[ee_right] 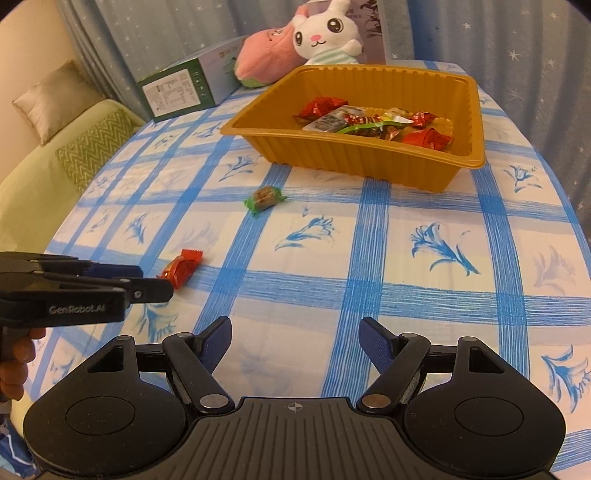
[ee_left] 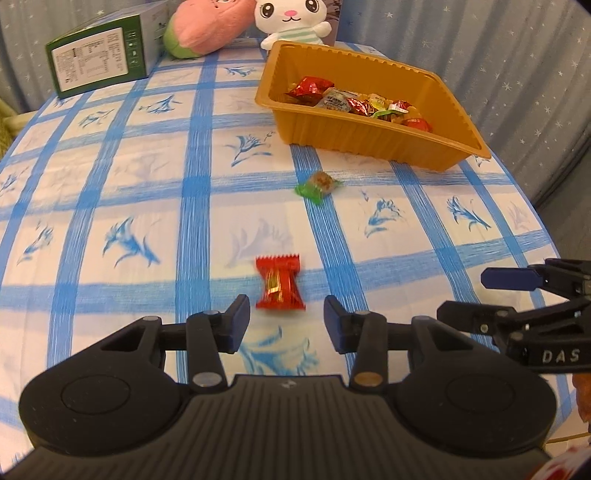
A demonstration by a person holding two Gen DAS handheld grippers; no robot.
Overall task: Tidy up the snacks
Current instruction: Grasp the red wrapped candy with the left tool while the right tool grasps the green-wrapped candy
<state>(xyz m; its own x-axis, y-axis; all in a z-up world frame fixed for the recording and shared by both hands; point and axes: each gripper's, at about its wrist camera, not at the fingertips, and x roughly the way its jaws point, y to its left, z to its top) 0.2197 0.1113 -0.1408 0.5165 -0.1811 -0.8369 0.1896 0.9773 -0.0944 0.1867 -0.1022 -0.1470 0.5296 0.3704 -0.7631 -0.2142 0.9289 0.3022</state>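
Observation:
A red-wrapped candy (ee_left: 279, 284) (ee_right: 183, 267) lies on the blue-checked tablecloth, just ahead of my left gripper (ee_left: 286, 306) (ee_right: 155, 280). Its jaws stand apart on either side of the candy's near end, and the pads do not touch it. Farther on lies a green-wrapped candy (ee_left: 318, 185) (ee_right: 265, 197). Behind that stands the yellow-brown plastic tray (ee_left: 369, 147) (ee_right: 351, 168), which holds several wrapped snacks. My right gripper (ee_right: 294, 326) (ee_left: 461, 295) hovers open over bare cloth to the right of the left one, with nothing between its fingers.
A green and white carton (ee_left: 99, 61) (ee_right: 177, 92) lies at the back left. A pink plush (ee_left: 203, 29) (ee_right: 266, 62) and a white bunny plush (ee_left: 291, 22) (ee_right: 325, 33) lean against the curtain. A green sofa (ee_right: 55, 166) stands beyond the table's left edge.

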